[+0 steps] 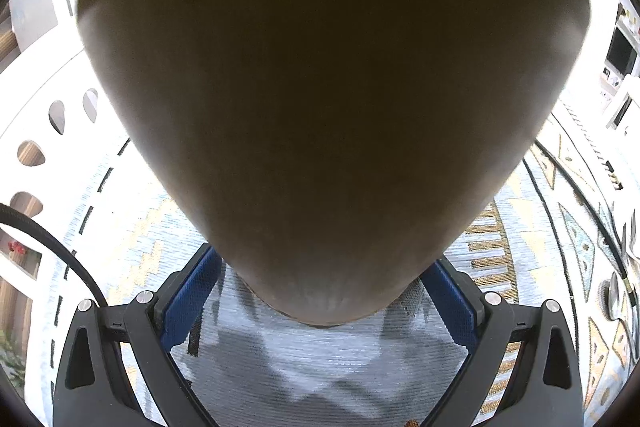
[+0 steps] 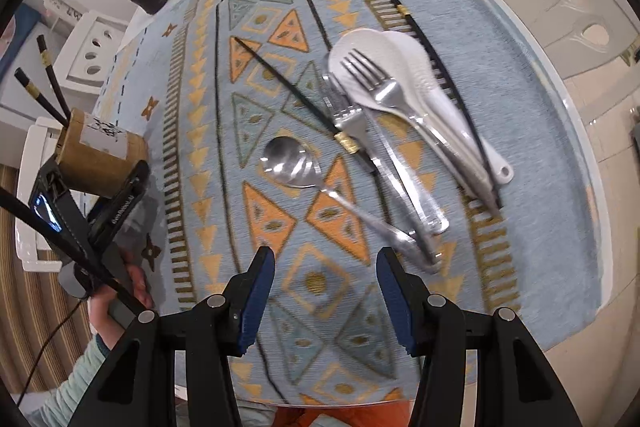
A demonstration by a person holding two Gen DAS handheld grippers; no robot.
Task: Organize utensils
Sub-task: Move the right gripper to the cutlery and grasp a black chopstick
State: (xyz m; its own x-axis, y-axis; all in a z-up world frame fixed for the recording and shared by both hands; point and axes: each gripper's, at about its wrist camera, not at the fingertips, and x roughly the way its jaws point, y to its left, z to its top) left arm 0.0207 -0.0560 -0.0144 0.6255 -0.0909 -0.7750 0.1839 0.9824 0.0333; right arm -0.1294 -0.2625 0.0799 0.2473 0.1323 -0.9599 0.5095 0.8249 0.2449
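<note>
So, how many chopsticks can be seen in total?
4. Two stand in the brown cup held by the left gripper: and. One lies on the cloth; one beside the white spoons. Others may be hidden.

Steel spoon (image 2: 292,163), forks (image 2: 372,83), white spoons (image 2: 400,67), black chopsticks (image 2: 288,83) lie piled together.

1. Tablecloth (image 2: 280,227): woven cloth, ribbed and matt.
2. Spoon (image 2: 290,163) and forks (image 2: 372,83), centre of the frame: polished metal, glossy.
3. White spoons (image 2: 404,67): smooth, looks like plastic or ceramic.
4. Tube (image 2: 100,155), left edge: brown cardboard, matt, with paper label.
5. Gripper pads (image 2: 256,303): blue, ridged.
</note>
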